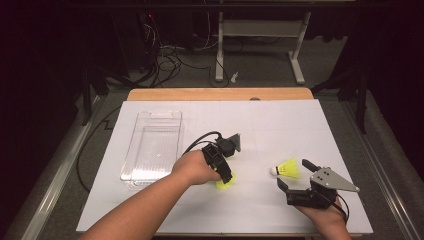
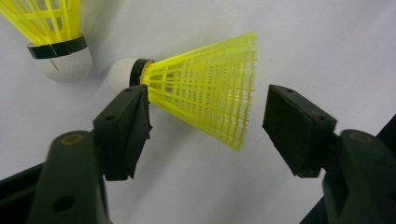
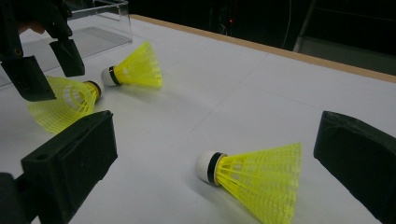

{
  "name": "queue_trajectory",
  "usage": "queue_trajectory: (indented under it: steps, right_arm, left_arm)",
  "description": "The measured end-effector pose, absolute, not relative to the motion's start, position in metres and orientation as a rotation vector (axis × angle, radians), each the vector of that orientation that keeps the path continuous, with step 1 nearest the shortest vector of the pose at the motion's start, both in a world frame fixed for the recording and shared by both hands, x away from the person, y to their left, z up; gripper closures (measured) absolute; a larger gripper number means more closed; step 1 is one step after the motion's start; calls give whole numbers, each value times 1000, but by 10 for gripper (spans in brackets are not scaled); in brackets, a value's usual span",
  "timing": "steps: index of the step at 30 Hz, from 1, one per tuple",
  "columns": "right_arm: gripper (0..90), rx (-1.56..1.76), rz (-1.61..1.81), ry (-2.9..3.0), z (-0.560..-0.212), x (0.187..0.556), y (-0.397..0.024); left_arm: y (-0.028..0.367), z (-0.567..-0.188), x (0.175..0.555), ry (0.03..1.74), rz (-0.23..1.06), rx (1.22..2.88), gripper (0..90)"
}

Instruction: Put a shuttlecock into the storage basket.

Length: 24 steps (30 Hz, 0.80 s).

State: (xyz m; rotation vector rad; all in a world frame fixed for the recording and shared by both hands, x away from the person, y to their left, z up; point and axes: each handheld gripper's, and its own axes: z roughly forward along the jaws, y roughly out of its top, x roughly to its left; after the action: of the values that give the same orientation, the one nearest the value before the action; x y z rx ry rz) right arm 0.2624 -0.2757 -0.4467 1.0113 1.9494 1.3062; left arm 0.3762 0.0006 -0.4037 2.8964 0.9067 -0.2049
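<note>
Left hand-held gripper [image 2: 205, 128] jaws apart around yellow shuttlecock [image 2: 205, 95], unclamped; right hand-held gripper [image 3: 215, 158] open

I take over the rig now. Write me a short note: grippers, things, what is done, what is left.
Left gripper: open, jaws around a yellow shuttlecock lying on the table, not yet pinching it.
Right gripper: open, holding nothing; a second shuttlecock lies between its jaws.
A third shuttlecock lies near the left one.
Clear tray: empty.
Done: nothing in the tray. Left: probably grip and move all three.
</note>
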Motion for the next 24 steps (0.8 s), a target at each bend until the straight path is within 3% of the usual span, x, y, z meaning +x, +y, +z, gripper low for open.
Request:
queue_trajectory:
  steps: [24]
  right_arm:
    - [0,1013,1304,1956,-447,263,-275]
  left_arm:
    - [1,-402,375,895,-159,2915,582]
